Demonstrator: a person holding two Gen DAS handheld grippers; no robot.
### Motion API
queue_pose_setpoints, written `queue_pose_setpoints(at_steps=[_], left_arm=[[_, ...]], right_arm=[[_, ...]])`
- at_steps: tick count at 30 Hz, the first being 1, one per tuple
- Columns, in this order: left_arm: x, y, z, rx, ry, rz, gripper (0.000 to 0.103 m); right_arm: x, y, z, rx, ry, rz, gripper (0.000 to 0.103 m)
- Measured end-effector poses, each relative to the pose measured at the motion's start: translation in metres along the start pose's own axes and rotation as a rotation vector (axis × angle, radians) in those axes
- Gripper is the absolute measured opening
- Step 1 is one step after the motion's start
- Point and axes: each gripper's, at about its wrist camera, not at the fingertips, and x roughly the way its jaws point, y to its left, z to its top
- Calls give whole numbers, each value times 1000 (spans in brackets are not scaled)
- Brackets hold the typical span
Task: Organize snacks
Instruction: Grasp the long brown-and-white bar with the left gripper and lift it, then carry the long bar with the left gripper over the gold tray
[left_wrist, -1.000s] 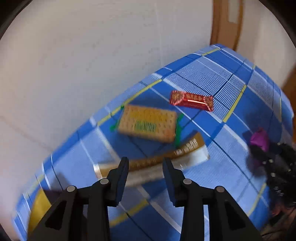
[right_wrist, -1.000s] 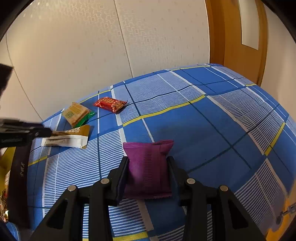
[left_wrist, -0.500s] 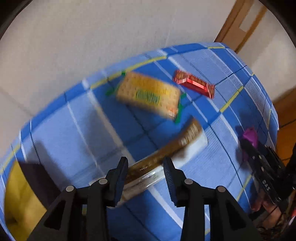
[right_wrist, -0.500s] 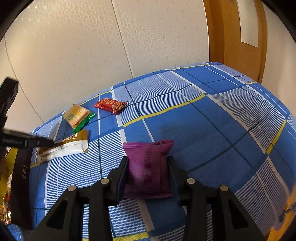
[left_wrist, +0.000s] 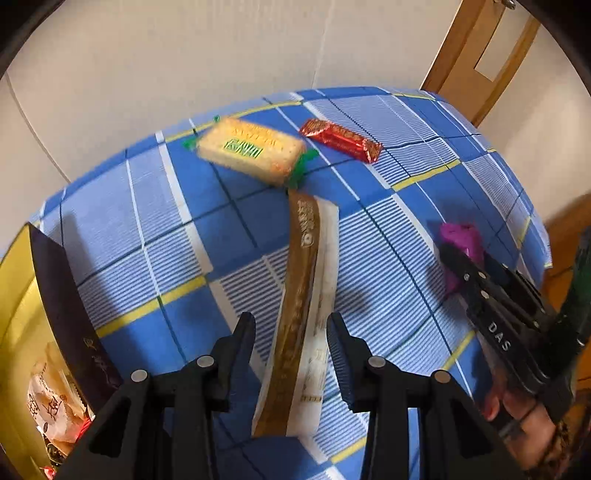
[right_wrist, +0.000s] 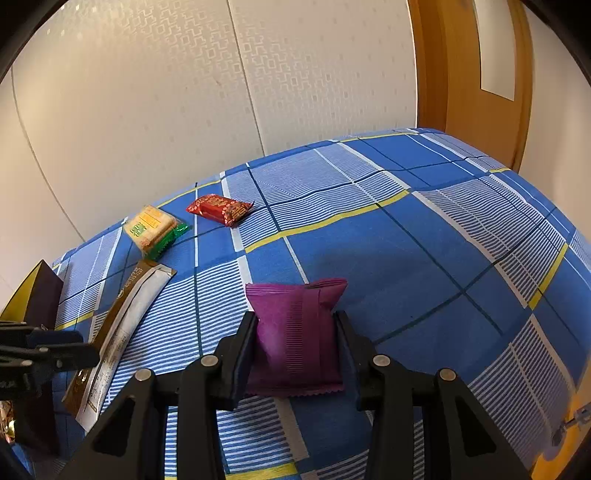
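Note:
A long brown-and-white sachet (left_wrist: 306, 277) (right_wrist: 125, 317) lies on the blue checked cloth (left_wrist: 406, 229). It runs lengthwise between the jaws of my left gripper (left_wrist: 291, 332). The jaws are partly apart. Cloth shows between the left finger and the sachet, and the right finger is at its edge. My right gripper (right_wrist: 295, 321) is shut on a purple packet (right_wrist: 295, 332) (left_wrist: 461, 240) that rests on the cloth. Farther back lie a yellow biscuit pack with green ends (left_wrist: 251, 149) (right_wrist: 149, 225) and a red candy bar (left_wrist: 340, 140) (right_wrist: 219, 208).
A dark box with a yellow inside (left_wrist: 62, 314) (right_wrist: 40, 291) stands at the cloth's left edge and holds snack packets (left_wrist: 51, 398). Behind the table are a pale wall (right_wrist: 184, 110) and a wooden door (right_wrist: 461, 74). A hand (left_wrist: 517, 406) holds the right gripper.
My left gripper has shifted and rolled above the sachet. The sachet has swung from lying across the jaws to lying lengthwise between them, its near end now toward the box. The right gripper has not moved.

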Motion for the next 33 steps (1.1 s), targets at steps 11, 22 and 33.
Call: queue_pose_setpoints(at_steps=[11, 22, 33], left_arm=[[8, -20, -27, 37, -82, 82, 40], [-5, -9, -61, -56, -169, -1, 23], [-27, -10, -93, -124, -249, -78, 20]], right_arm=[[-1, 0, 0, -2, 0, -2, 41], [0, 1, 1, -14, -1, -7, 41], [1, 1, 1, -19, -1, -2, 41]])
